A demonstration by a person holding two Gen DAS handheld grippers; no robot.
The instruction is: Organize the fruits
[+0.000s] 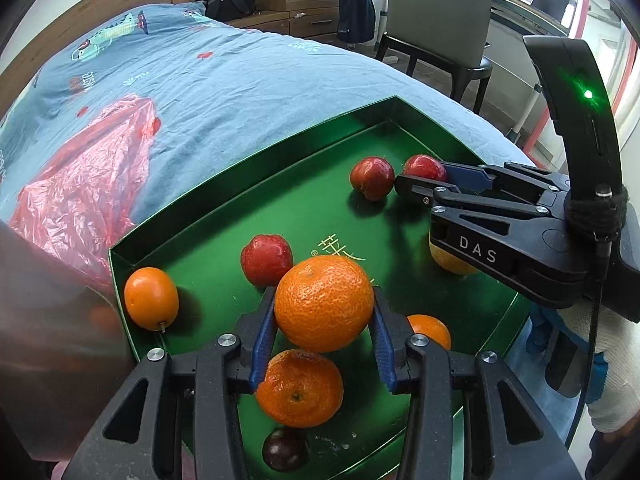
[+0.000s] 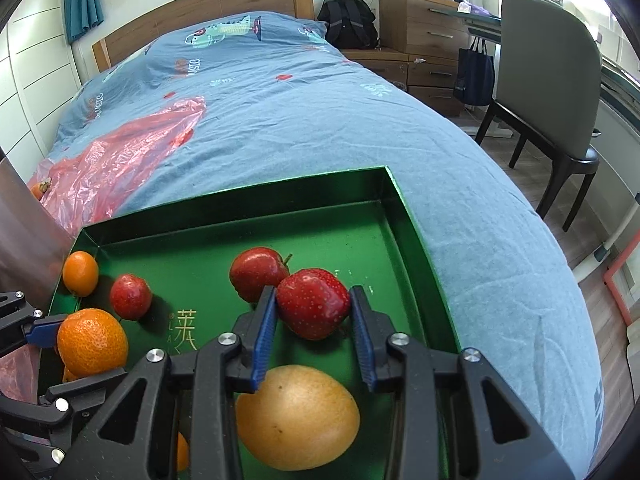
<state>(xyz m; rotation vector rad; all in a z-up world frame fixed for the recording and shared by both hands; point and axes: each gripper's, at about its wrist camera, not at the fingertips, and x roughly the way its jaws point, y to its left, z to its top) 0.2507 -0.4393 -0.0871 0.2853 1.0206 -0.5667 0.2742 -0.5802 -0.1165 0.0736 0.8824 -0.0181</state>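
A green tray [image 1: 248, 168] [image 2: 240, 200] lies on the bed and holds fruit. My left gripper [image 1: 324, 312] is shut on a large orange mandarin [image 1: 324, 304] above the tray; it also shows in the right wrist view [image 2: 92, 342]. My right gripper [image 2: 314, 308] is shut on a red hawthorn-like fruit [image 2: 314, 304], which also shows in the left wrist view [image 1: 424, 168]. Loose in the tray are another red fruit [image 1: 372, 178] [image 2: 256, 272], a third red one [image 1: 266, 258] [image 2: 130, 296], a small orange [image 1: 151, 298] [image 2: 80, 272], a second mandarin [image 1: 300, 388], a yellow mango [image 2: 296, 416] and a dark fruit [image 1: 285, 450].
A pink plastic bag [image 1: 84, 192] [image 2: 116, 160] lies on the blue bedsheet left of the tray. A metallic container [image 1: 52, 340] stands at the tray's left. A chair [image 2: 552, 92] and wooden drawers [image 2: 420, 32] stand beyond the bed's right side.
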